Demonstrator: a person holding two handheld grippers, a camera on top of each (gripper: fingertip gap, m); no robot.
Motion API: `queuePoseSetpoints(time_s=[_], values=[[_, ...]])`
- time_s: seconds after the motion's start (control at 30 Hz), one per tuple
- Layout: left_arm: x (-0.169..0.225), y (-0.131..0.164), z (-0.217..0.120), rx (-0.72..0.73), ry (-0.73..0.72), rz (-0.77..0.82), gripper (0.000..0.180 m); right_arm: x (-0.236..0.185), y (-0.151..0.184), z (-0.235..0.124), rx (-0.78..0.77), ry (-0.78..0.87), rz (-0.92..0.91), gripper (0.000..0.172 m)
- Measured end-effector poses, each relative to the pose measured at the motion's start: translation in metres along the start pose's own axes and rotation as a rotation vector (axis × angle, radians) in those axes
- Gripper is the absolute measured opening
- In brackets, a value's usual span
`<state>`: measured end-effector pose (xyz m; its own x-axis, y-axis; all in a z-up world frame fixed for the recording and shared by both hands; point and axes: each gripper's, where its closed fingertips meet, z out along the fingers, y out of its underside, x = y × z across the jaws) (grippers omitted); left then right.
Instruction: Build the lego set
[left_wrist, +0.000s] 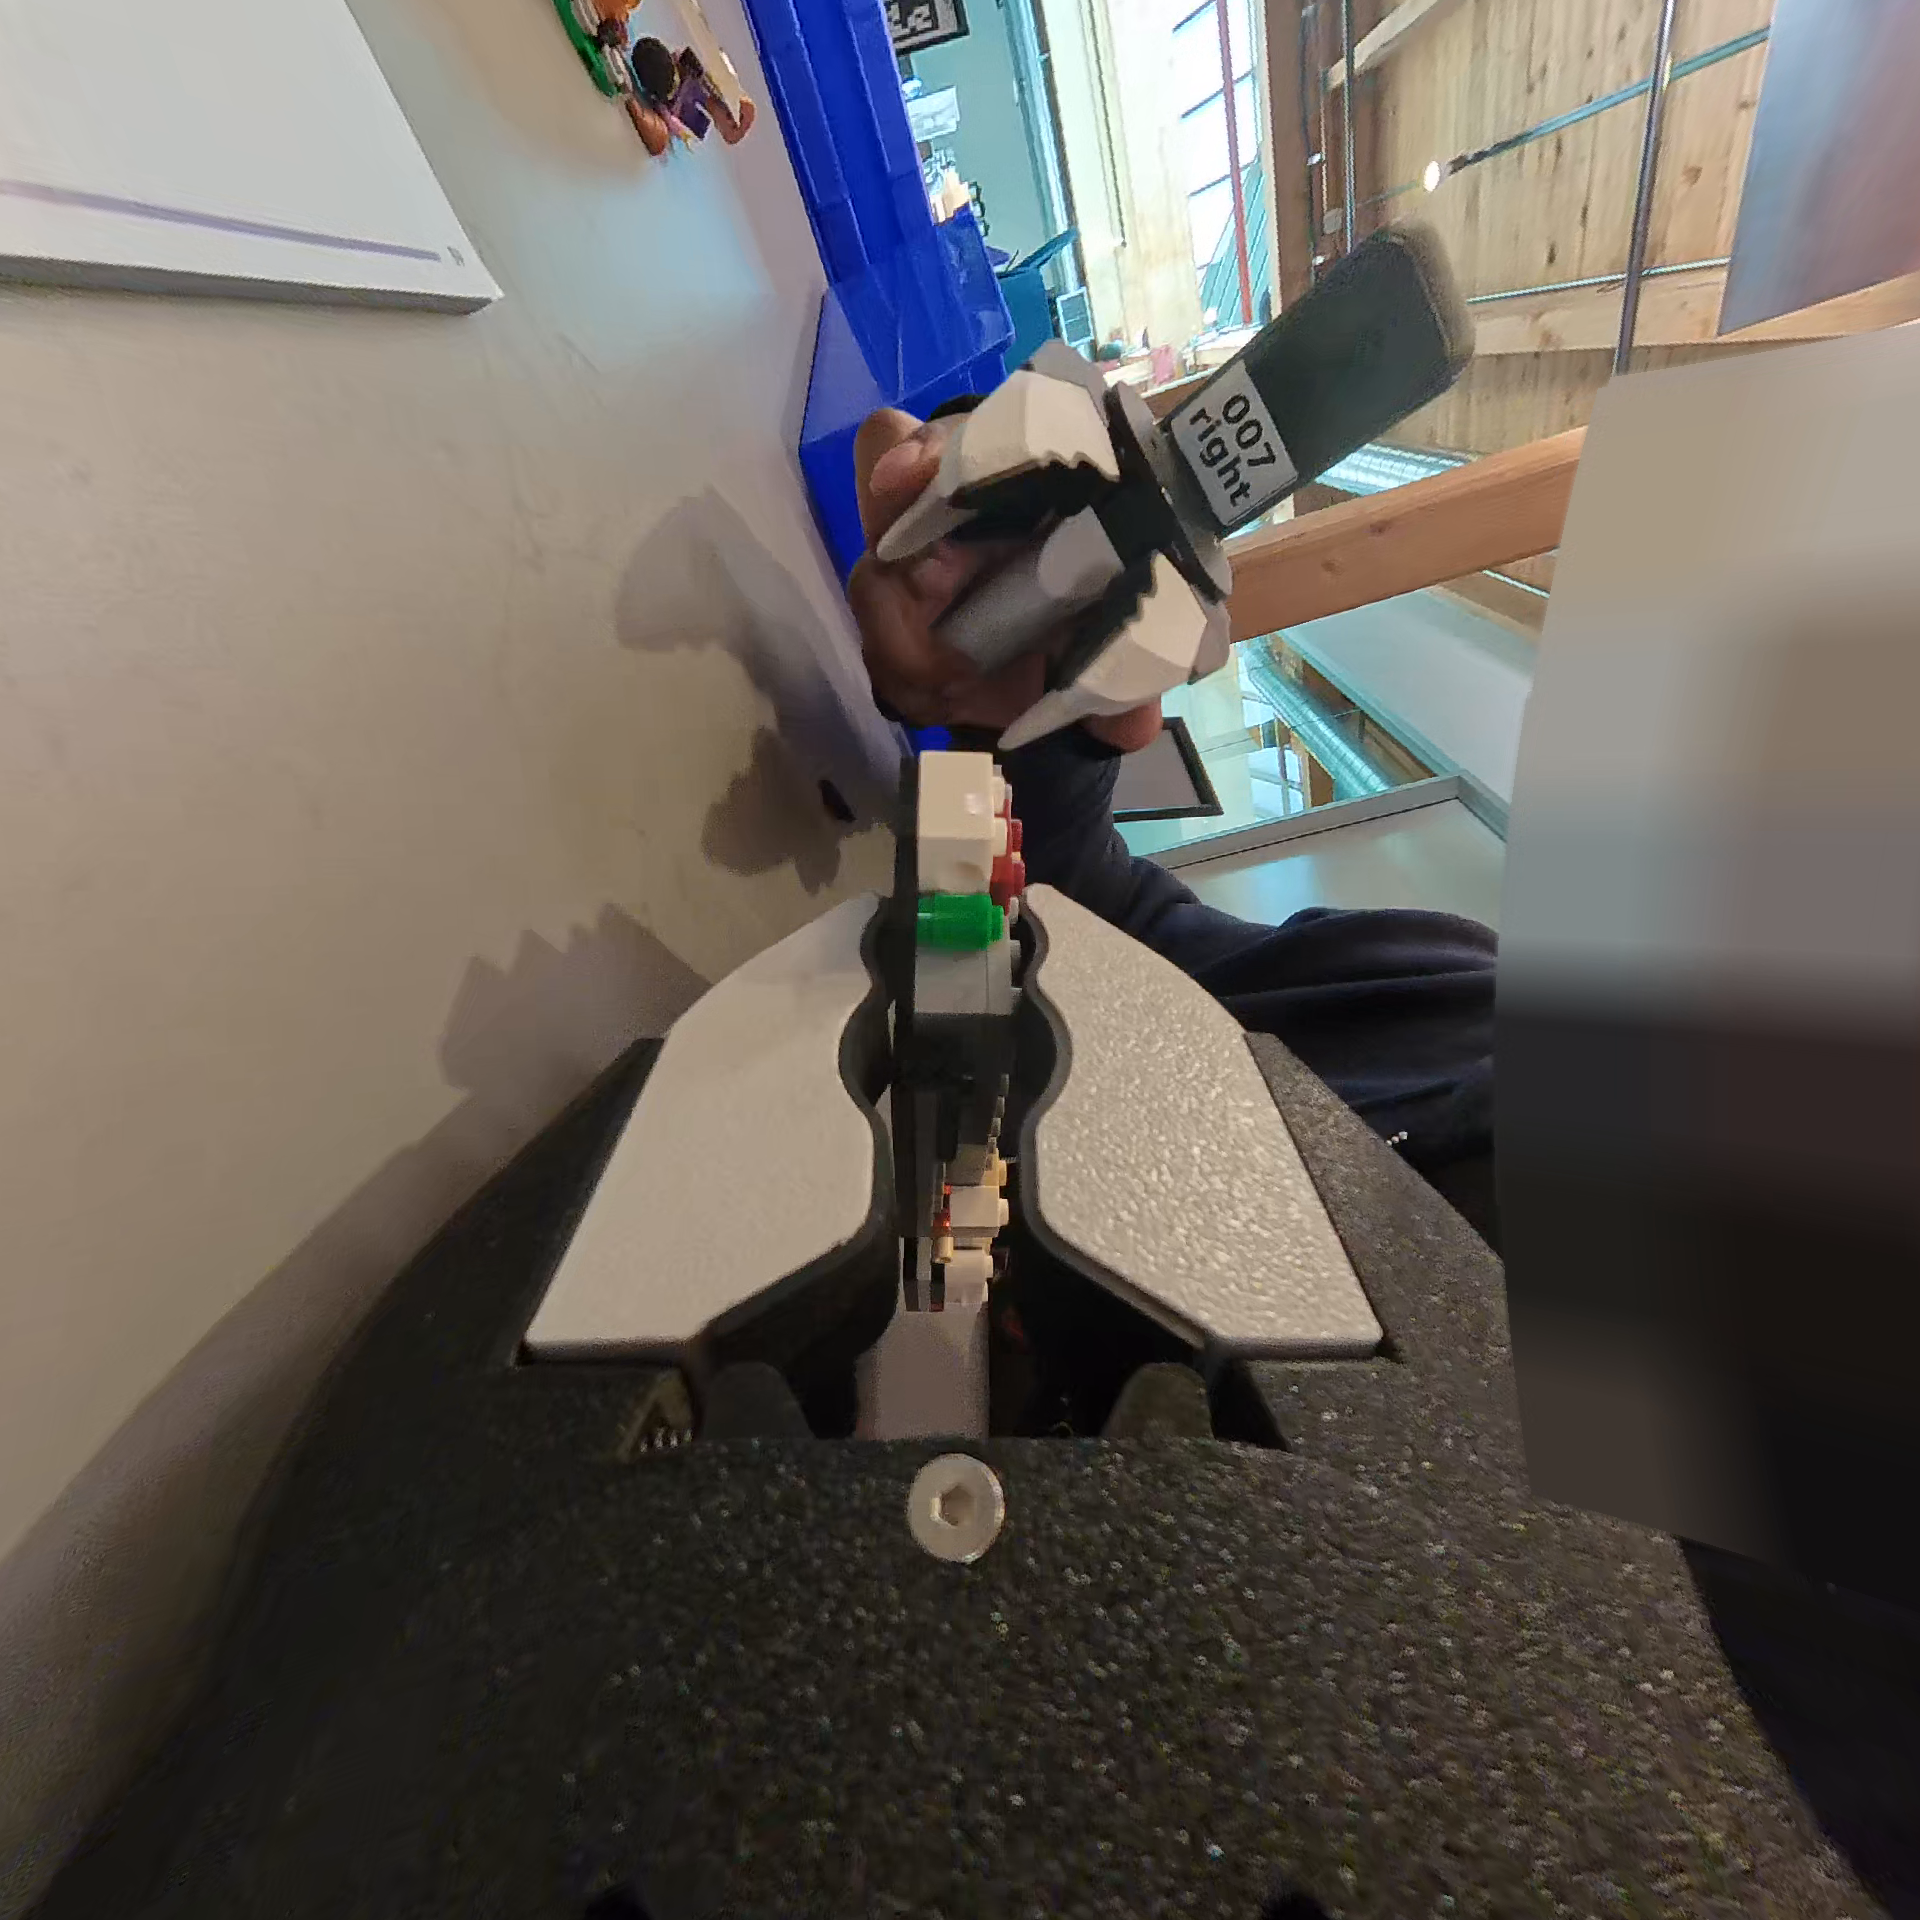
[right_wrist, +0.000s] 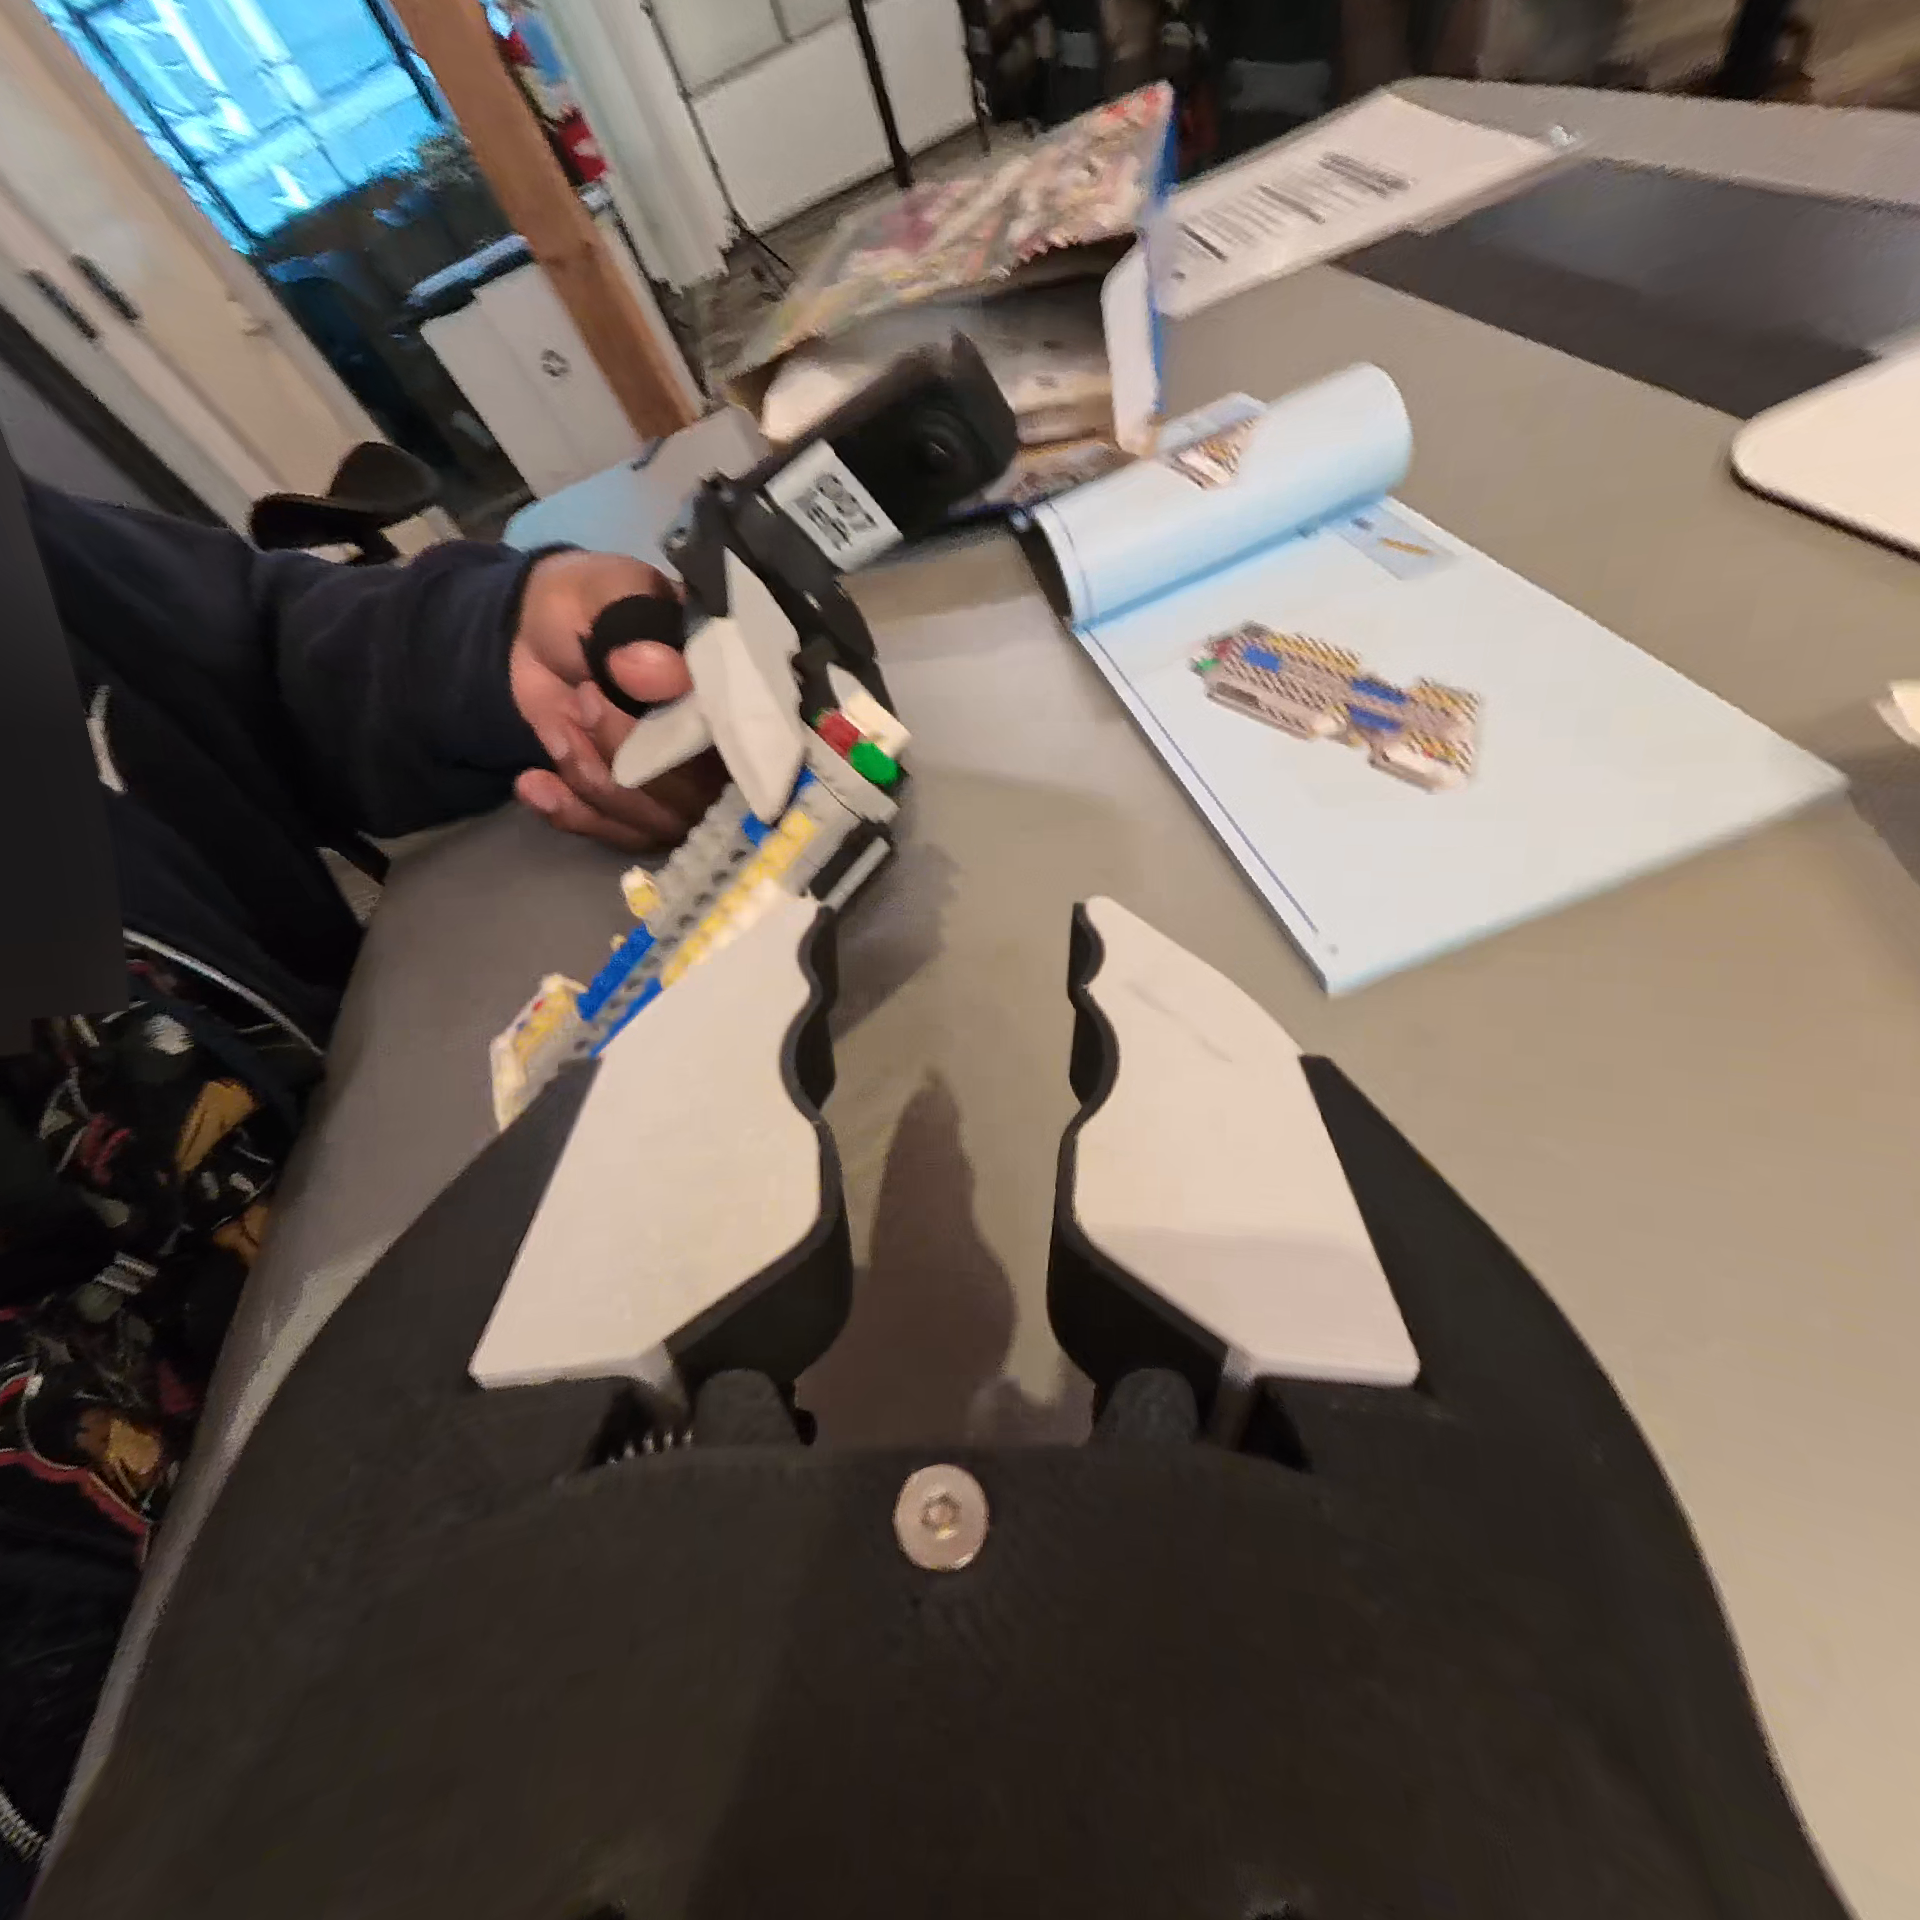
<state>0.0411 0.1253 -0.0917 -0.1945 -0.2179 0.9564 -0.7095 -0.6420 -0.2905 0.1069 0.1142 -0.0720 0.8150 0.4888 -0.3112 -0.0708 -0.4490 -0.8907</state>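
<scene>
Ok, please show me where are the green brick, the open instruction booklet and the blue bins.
green brick (left_wrist: 958, 923): left wrist view, on its side face, between the left gripper's fingertips.
instruction booklet (right_wrist: 1558, 831): right wrist view, on the bare light-blue open page.
blue bins (left_wrist: 883, 260): left wrist view, on the bin wall.

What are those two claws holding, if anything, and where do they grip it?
The left claw clamps a brick model across its flat sides, near one end. The right claw is open, holding nothing.
</scene>
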Motion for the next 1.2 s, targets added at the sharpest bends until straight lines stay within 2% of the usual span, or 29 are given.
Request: queuePoseSetpoints(time_s=[0.2,0.43,0.7,0.83,0.9,1.0,1.1,1.2], values=[[0.001,0.001,-0.012,0.014,0.009,-0.012,0.019,0.015,0.037,-0.024,-0.174,0.209,0.037,0.039],[0.003,0.007,-0.008,0.008,0.01,-0.009,0.02,-0.009,0.085,-0.059,-0.234,0.369,0.144,0.038],[0.006,0.018,0.005,0.051,-0.014,-0.004,0.02,-0.019,0.107,-0.053,-0.342,0.515,-0.001,0.031],[0.012,0.03,0.005,0.111,-0.016,0.006,0.02,-0.017,0.113,-0.048,-0.421,0.557,-0.097,0.012],[0.017,0.036,0.002,0.152,-0.014,0.022,0.02,-0.02,0.112,-0.044,-0.433,0.541,-0.115,0.011],[0.023,0.043,-0.001,0.21,-0.018,0.048,0.02,-0.029,0.1,-0.034,-0.38,0.475,-0.102,0.011],[0.028,0.046,-0.007,0.267,-0.037,0.108,0.02,-0.053,0.06,-0.02,-0.159,0.319,-0.058,0.011],[0.034,0.046,-0.015,0.33,-0.047,0.165,0.02,-0.058,0.035,-0.018,-0.014,0.281,-0.026,0.02]])
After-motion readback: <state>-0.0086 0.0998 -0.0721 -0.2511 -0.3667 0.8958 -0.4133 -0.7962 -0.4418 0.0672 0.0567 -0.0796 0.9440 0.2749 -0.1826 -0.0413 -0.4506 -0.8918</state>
